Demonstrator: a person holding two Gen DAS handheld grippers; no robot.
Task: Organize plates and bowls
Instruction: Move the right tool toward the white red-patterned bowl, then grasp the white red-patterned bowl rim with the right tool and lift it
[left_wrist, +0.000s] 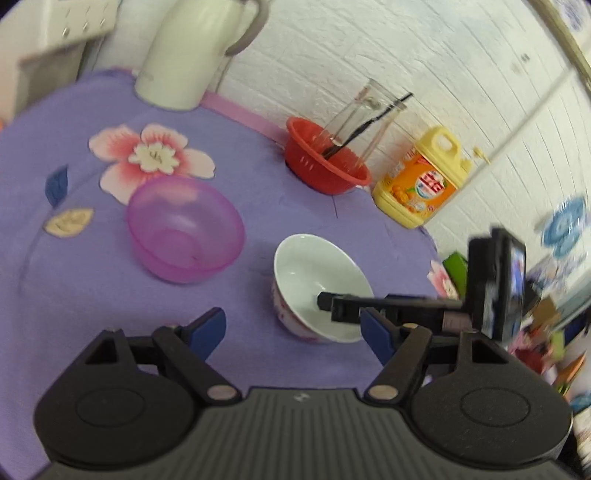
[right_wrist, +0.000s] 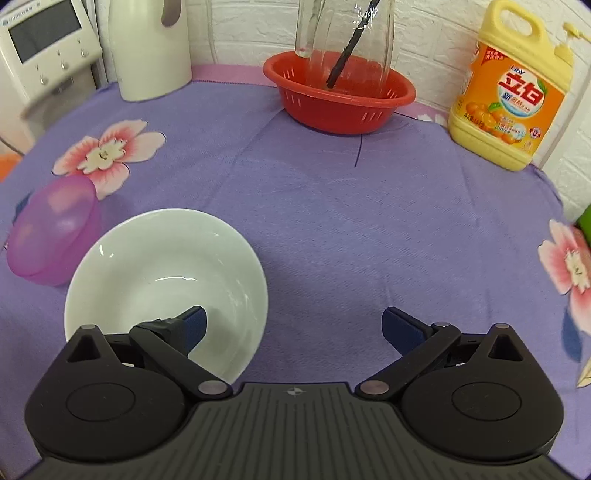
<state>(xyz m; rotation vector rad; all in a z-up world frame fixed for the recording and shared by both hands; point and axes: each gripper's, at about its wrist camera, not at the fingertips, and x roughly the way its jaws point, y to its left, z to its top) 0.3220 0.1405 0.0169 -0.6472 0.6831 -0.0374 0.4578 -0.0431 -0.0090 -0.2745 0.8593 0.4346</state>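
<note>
A white bowl (right_wrist: 166, 280) stands on the purple cloth, also in the left wrist view (left_wrist: 317, 284). A translucent pink bowl (left_wrist: 184, 229) stands to its left, also in the right wrist view (right_wrist: 55, 230). My right gripper (right_wrist: 291, 325) is open, with its left finger inside the white bowl and its right finger outside the rim; in the left wrist view it reaches into the bowl from the right (left_wrist: 332, 304). My left gripper (left_wrist: 293, 330) is open and empty above the cloth, just in front of the white bowl.
A red colander (right_wrist: 340, 96) holding a clear glass with a dark stick stands at the back. A yellow detergent bottle (right_wrist: 509, 92) is at the back right, a white kettle (right_wrist: 147, 48) at the back left. The table edge (left_wrist: 436, 254) lies right.
</note>
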